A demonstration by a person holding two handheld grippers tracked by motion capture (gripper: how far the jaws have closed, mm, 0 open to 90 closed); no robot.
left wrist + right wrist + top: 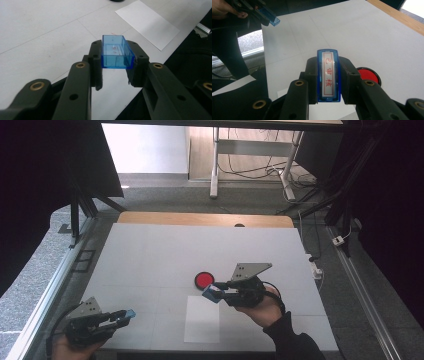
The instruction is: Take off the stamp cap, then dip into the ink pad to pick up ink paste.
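My left gripper hovers over the table's near left corner, shut on a clear blue stamp cap whose open side faces up. Mid-table, my right gripper is shut on a blue stamp body; its white label with red characters faces the camera. In the high view the stamp hangs just above the top edge of a white paper sheet. A round red ink pad lies open on the table right behind the stamp, also seen as the ink pad to the right of the jaws.
The white table top has a wooden strip along its far edge. Aluminium rails run down both sides. The paper sheet lies ahead and right of the left jaws. The other hand's gripper with the cap is at upper left.
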